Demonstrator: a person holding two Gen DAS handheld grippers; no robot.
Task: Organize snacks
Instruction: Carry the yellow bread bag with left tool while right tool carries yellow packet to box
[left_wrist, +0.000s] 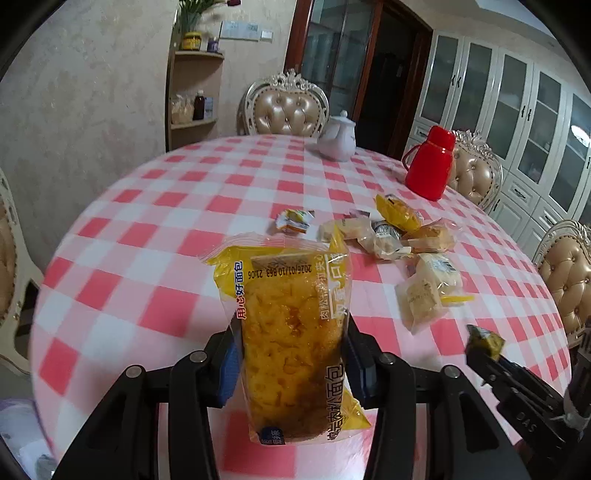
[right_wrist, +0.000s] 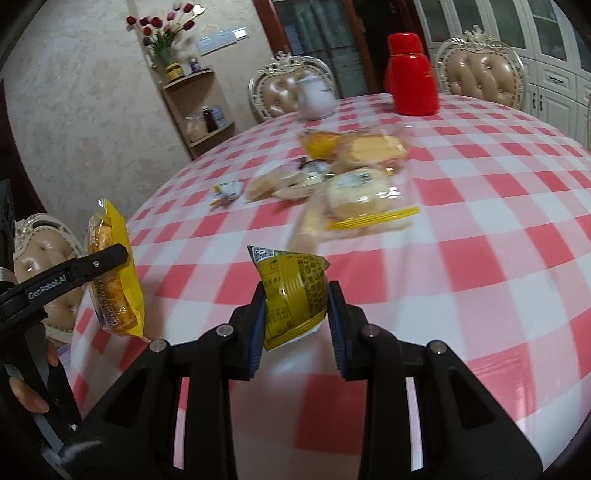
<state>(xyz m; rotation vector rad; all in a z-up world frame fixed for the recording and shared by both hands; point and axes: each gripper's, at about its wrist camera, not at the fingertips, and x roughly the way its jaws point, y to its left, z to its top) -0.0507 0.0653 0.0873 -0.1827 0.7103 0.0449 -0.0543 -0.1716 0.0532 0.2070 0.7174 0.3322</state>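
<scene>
Left gripper clamps an upright yellow bread packet above the checked table, while right gripper pinches a small green-yellow snack pouch near the snack pile.

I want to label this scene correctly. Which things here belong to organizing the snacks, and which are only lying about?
Belong to the job:
- yellow bread packet in the left tool
- small green-yellow packet in the right tool
- pile of wrapped snacks on the table

Only lying about:
- red thermos
- white teapot
- chairs
- flower vase
</scene>
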